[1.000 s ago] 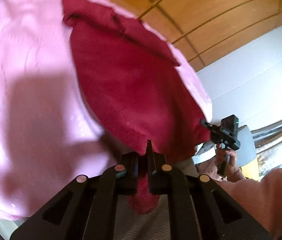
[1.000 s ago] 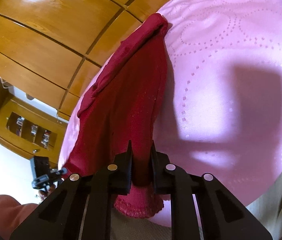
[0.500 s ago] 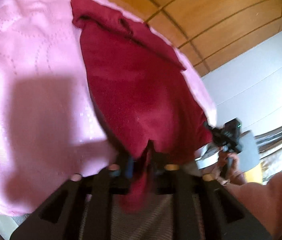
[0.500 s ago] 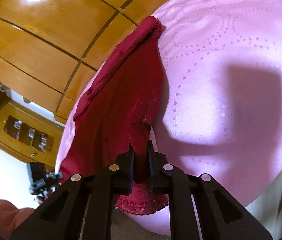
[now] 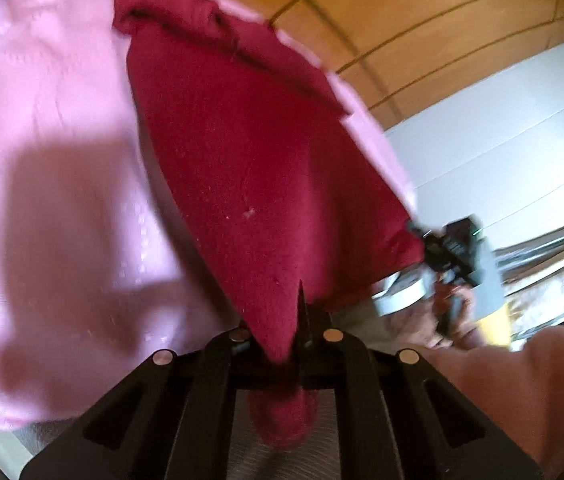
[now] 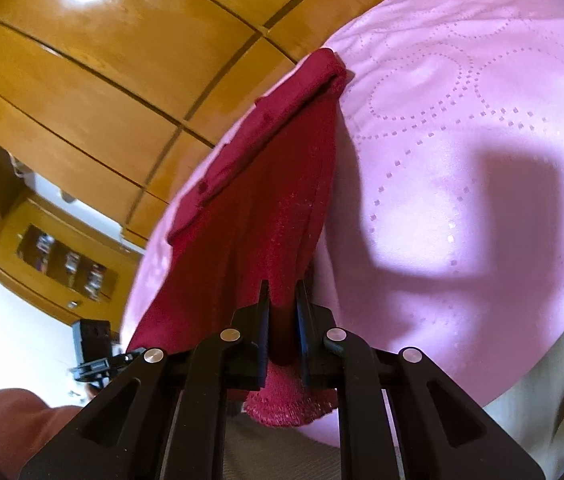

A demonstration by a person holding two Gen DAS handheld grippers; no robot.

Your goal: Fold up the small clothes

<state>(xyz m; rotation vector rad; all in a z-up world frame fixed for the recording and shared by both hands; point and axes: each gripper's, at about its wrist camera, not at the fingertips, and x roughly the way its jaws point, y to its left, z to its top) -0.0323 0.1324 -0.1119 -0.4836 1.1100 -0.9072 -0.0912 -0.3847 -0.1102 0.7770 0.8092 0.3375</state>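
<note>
light: bright daylight, hard-edged | shadows: dark blocky one on the pink bedspread (image 6: 482, 128) | glare: white hotspot on the wooden cabinet (image 6: 94, 40) in right view | blur: left view smeared, right sharper | distortion: fisheye bending, black vignette corners

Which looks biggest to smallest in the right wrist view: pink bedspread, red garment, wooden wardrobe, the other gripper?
1. pink bedspread
2. wooden wardrobe, close behind in area; it stands farther off, so its true rank is unsure
3. red garment
4. left gripper, small at the lower left
</note>
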